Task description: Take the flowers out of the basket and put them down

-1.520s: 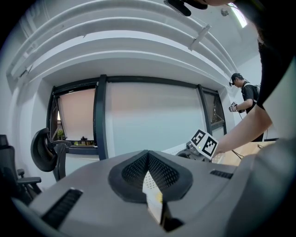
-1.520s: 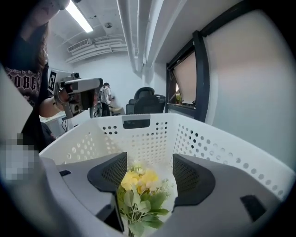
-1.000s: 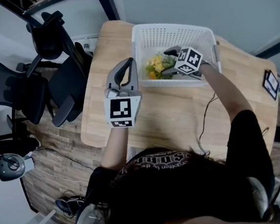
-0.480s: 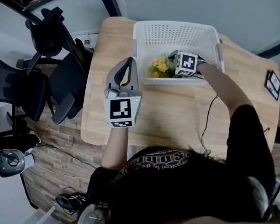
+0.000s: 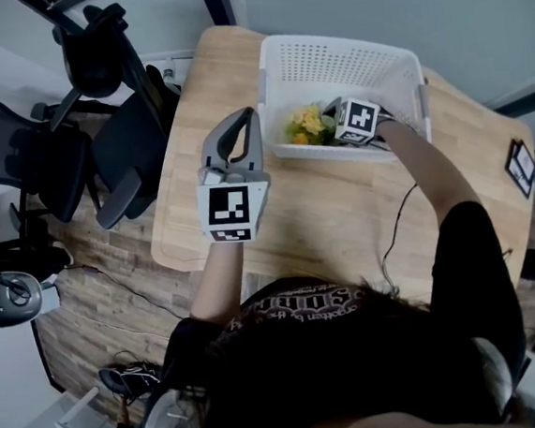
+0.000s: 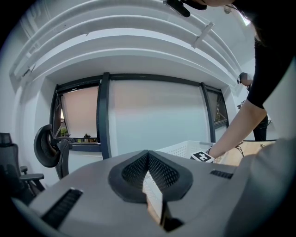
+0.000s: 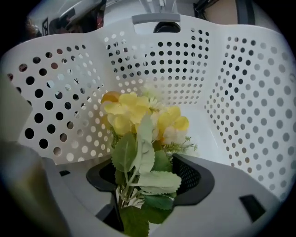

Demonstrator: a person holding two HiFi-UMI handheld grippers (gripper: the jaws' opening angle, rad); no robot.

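A bunch of yellow flowers [image 5: 304,123] with green leaves lies in the white perforated basket [image 5: 336,46] at the table's far side. My right gripper [image 5: 326,123] reaches down into the basket. In the right gripper view the stems and leaves [image 7: 138,185] stand between its jaws [image 7: 150,178], which have just been closing. A wide gap remains and the pads are not seen pressing. The blooms [image 7: 138,115] rise in front against the basket wall [image 7: 245,92]. My left gripper [image 5: 247,118] hovers shut and empty, left of the basket; its tips [image 6: 148,155] meet.
The basket stands on a light wooden table [image 5: 343,220]. A thin cable [image 5: 395,215] runs across the table. A dark device [image 5: 521,165] lies near its right edge. Black office chairs [image 5: 99,130] crowd the floor to the left.
My right gripper has sunk deeper into the basket, onto the flower stems. The left gripper has stayed where it was.
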